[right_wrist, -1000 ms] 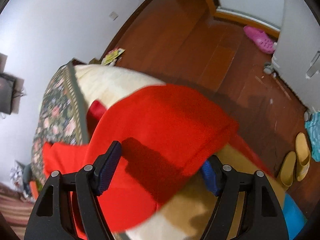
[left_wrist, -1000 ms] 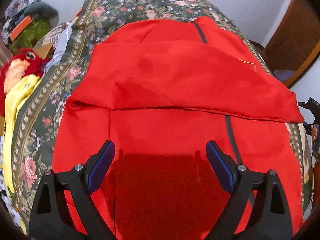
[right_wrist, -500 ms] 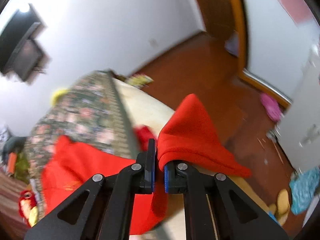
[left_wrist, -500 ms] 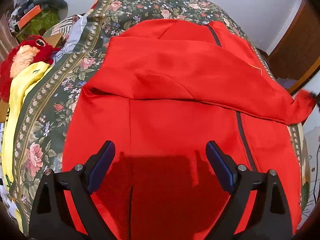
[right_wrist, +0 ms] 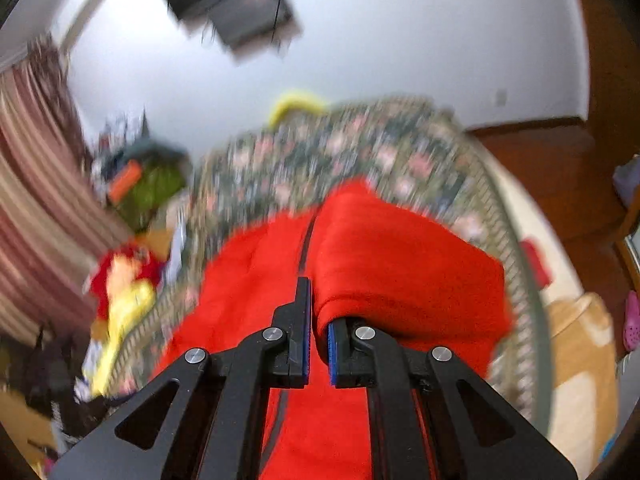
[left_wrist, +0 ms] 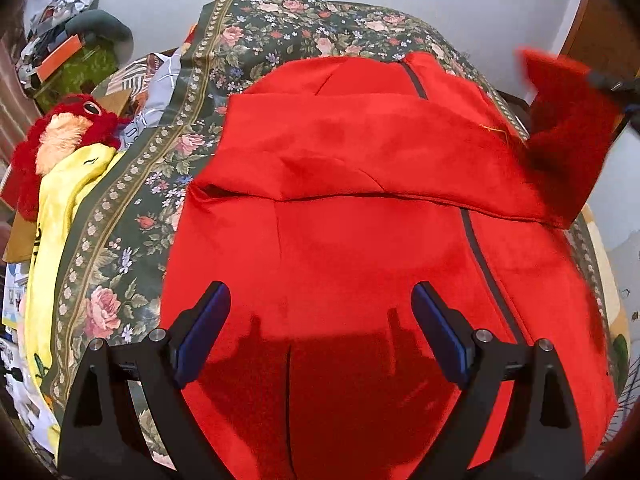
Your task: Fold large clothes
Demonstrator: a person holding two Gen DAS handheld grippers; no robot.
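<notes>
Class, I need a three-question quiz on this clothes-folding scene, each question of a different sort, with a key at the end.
1. True or false: the right gripper is shut on a part of the red garment.
2. Multiple choice: the left gripper is (A) open above the garment, gripping nothing, (B) shut on a sleeve, (C) holding the plush toy.
3. Short answer: what does the garment lie on?

Key
1. True: its pads pinch a fold of the red cloth.
2. A: the jaws stand wide apart with red fabric below them.
3. A floral bedspread, with a red plush toy and a yellow cloth beside it.
</notes>
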